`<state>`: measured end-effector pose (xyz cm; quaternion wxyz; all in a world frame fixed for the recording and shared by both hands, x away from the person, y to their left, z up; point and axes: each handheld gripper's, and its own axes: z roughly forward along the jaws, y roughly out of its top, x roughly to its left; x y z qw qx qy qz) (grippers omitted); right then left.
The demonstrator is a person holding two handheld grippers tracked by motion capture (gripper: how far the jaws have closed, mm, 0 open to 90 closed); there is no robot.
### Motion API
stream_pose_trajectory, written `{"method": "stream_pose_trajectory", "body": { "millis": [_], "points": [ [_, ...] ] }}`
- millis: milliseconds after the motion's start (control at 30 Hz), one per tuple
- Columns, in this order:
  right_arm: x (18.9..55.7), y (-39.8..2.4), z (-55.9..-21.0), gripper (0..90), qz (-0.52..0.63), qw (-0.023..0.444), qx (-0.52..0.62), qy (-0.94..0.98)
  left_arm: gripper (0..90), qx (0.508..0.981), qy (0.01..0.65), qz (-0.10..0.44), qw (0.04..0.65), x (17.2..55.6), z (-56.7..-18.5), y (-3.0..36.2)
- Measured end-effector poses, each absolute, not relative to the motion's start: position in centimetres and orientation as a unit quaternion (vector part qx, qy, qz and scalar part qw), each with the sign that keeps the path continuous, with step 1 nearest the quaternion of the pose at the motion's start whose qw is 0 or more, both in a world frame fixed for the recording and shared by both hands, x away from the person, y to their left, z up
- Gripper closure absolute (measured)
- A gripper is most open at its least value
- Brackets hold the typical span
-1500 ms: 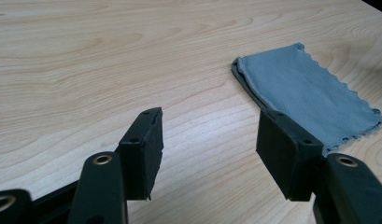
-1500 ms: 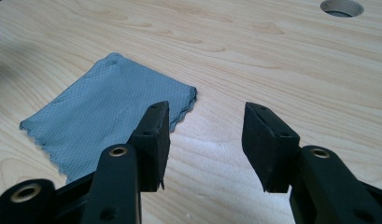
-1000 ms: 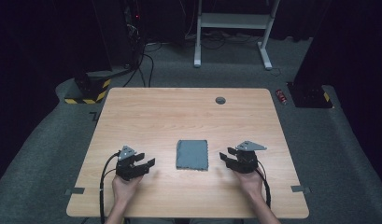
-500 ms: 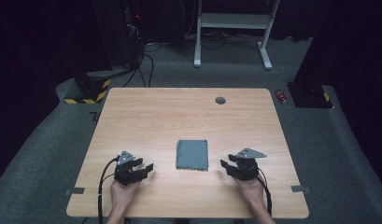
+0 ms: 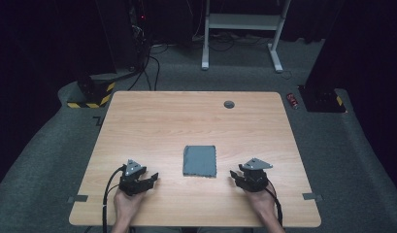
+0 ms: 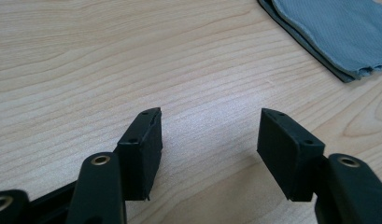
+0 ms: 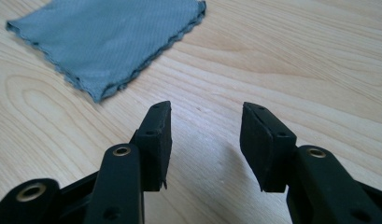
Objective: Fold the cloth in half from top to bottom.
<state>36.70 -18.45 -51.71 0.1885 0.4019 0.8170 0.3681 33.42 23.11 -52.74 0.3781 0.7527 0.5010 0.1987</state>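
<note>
A person's 2 hands rest at the near edge of a light wooden table (image 5: 152,121), each holding a black gripper that points inward and slightly forward. The left gripper (image 5: 148,178) sits low over the bare wood, its jaws standing apart with nothing between them; in the left gripper view (image 6: 208,140) only the table's grain shows in the gap. The right gripper (image 5: 233,175) mirrors it on the other side, its jaws also parted and empty, the gap a little narrower in the right gripper view (image 7: 205,135). A black cable trails from each gripper back along the forearm, and a grey 3-cornered plate (image 5: 256,164) sits on top of the right one. Between the 2 grippers and a little farther out lies a folded grey cloth (image 5: 200,160), flat on the table, its sides running nearly square to the table's edges; it is near both grippers but touched by neither. In the left gripper view the cloth (image 6: 333,32) lies at the upper right, showing stacked layers at its edge; in the right gripper view the cloth (image 7: 109,42) lies at the upper left, with a scalloped hem. Toward the table's far edge is a small dark round disc (image 5: 228,104). Beyond the table, grey carpet, a white metal frame (image 5: 242,22) and dark equipment stand in shadow.
</note>
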Motion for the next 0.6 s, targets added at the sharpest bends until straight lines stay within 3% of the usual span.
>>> {"method": "stream_pose_trajectory", "body": {
  "millis": [433, 600],
  "points": [
    [36.2, -19.6, -52.3, 50.5, 0.352, 0.198, 0.412, 0.817, 37.8, 0.765, 0.490, 0.226, 0.351, 33.2, -52.8, 22.3],
    [36.3, -19.6, -52.3, 44.9, 0.351, 0.193, 0.421, 0.814, 34.1, 0.766, 0.490, 0.223, 0.352, 33.2, -52.8, 22.2]
  ]
}}
